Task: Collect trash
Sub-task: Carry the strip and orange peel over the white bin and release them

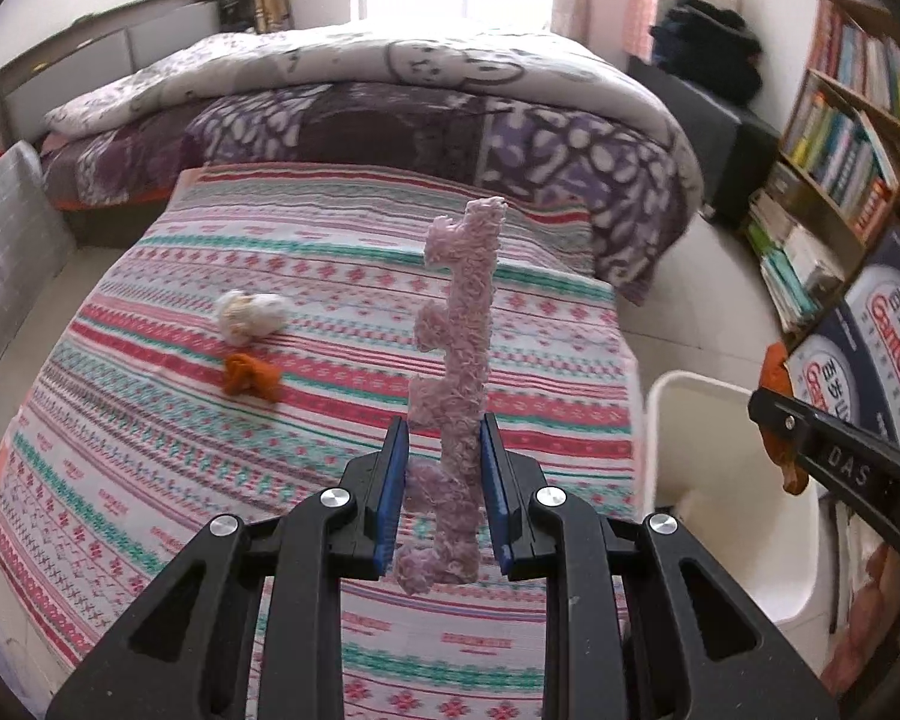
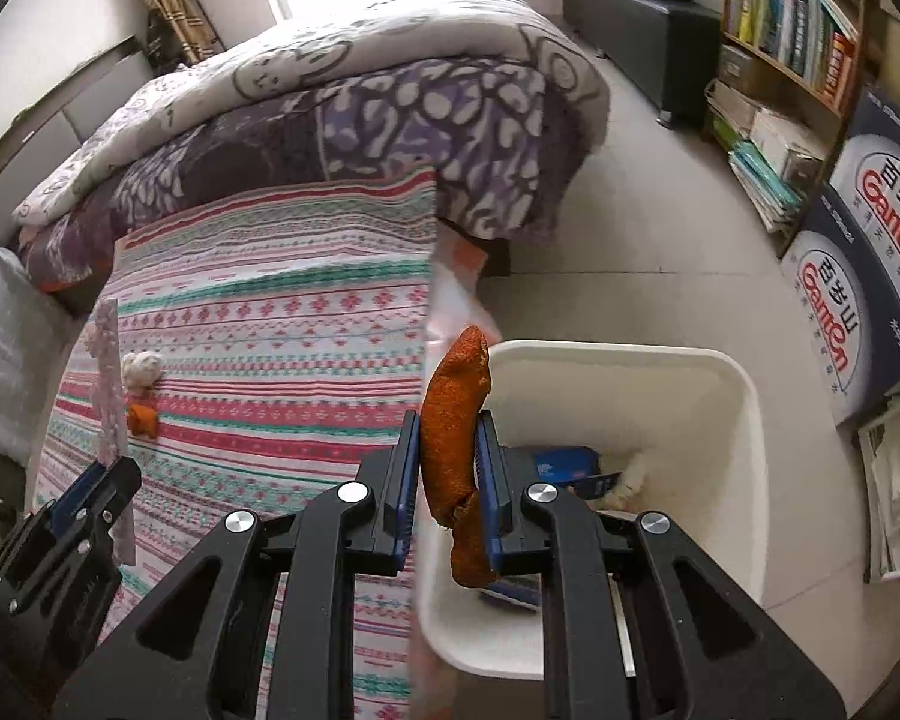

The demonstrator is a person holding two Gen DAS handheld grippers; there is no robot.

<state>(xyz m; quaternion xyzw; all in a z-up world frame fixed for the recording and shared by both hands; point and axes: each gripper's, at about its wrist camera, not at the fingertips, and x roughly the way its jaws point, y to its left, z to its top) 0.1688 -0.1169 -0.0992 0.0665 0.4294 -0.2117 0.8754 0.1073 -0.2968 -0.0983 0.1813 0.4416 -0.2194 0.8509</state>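
Risk lies mostly with our left hand-held gripper (image 1: 441, 474), whose blue pads are clamped on the lower part of a long pink fluffy strip (image 1: 457, 360). Most of the strip stands free above the jaws, toward 12 o'clock in the left wrist view, and it is over the striped bed sheet (image 1: 150, 420), not over the white bin (image 1: 732, 480), which sits at about 3 o'clock on the floor beside the bed. We judge that if we let go too early, the strip lands back on the bed or on the floor; even over the bin, its long free end may catch the rim and hang outside.

Our right hand-held gripper (image 2: 448, 468) is clamped on an orange scrap (image 2: 455, 438) that looks soft and limp. It hangs at the bin's (image 2: 744, 420) near-left rim, so an early release may drop it on the edge or into the gap between bed and bin. Both tools converge on one opening, and they could knock each other.

Inside the bin we see a blue packet (image 2: 561, 462) and something pale and crumpled (image 2: 630, 477) toward the 1 o'clock side; the rest is hidden behind our jaws.

On the bed, at about 9 o'clock in the right wrist view, a white crumpled wad (image 2: 142, 367) and another orange scrap (image 2: 142, 417) lie touching, not yet collected.
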